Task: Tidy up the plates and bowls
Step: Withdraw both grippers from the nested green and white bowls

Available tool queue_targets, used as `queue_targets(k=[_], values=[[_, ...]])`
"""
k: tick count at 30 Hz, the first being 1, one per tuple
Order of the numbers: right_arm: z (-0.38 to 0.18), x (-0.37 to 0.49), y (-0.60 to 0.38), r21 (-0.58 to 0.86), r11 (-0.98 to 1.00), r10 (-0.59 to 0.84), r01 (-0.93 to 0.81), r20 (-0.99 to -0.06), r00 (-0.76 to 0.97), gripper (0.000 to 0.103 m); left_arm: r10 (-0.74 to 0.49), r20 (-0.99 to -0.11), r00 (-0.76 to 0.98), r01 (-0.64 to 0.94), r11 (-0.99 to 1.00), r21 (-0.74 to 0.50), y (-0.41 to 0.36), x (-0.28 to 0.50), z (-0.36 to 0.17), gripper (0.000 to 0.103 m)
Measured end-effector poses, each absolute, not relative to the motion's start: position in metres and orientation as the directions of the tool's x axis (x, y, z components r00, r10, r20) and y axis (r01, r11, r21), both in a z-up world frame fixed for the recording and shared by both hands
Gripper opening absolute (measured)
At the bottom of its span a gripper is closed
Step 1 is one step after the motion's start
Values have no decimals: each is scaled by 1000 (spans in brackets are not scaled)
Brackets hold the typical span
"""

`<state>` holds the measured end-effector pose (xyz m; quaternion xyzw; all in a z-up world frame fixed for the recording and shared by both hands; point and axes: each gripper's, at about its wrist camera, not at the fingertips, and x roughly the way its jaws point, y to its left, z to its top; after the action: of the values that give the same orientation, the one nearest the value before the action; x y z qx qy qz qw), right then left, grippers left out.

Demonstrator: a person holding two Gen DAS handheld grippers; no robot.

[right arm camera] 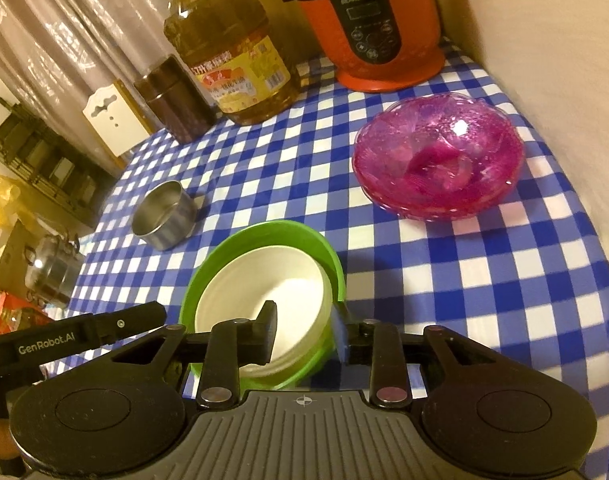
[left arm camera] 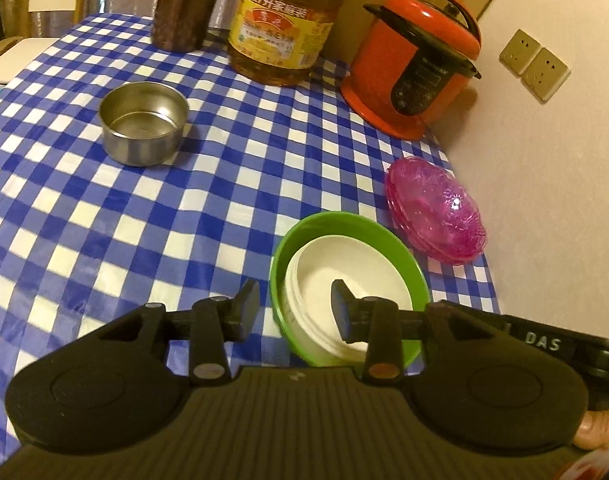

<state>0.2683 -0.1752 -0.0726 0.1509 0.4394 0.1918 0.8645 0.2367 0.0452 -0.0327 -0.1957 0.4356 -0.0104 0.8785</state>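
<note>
A white bowl (left arm camera: pixel 344 264) (right arm camera: pixel 272 280) is nested inside a green bowl (left arm camera: pixel 344 220) (right arm camera: pixel 264 232) on the blue-checked tablecloth (left arm camera: pixel 224 200). My left gripper (left arm camera: pixel 296 308) straddles the green bowl's left rim, one finger outside and one inside over the white bowl, with its pads clear of the rim. My right gripper (right arm camera: pixel 306 330) straddles the right rims of both bowls, also with gaps at the pads. Both are open. A stack of pink glass bowls (left arm camera: pixel 436 212) (right arm camera: pixel 436 156) sits to the right by the wall. A steel bowl (left arm camera: pixel 144 128) (right arm camera: pixel 164 216) stands alone at the far left.
At the back stand a dark canister (left arm camera: pixel 180 12), a large oil bottle (left arm camera: pixel 280 28) and a red rice cooker (left arm camera: pixel 412 64). A wall with sockets (left arm camera: pixel 536 64) bounds the right side. Off the table's left edge is a steel pot (right arm camera: pixel 52 276).
</note>
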Motion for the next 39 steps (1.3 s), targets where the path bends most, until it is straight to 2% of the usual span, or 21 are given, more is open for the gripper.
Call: queue_targets(k=[12, 39], values=[[-63, 210, -175, 369, 912, 404, -180, -728, 554, 42, -175, -771, 613, -154, 930, -334, 43, 182, -30, 36], [-66, 163, -148, 336, 913, 408, -232, -754, 515, 45, -116, -781, 613, -170, 947, -274, 54, 132, -24, 40]])
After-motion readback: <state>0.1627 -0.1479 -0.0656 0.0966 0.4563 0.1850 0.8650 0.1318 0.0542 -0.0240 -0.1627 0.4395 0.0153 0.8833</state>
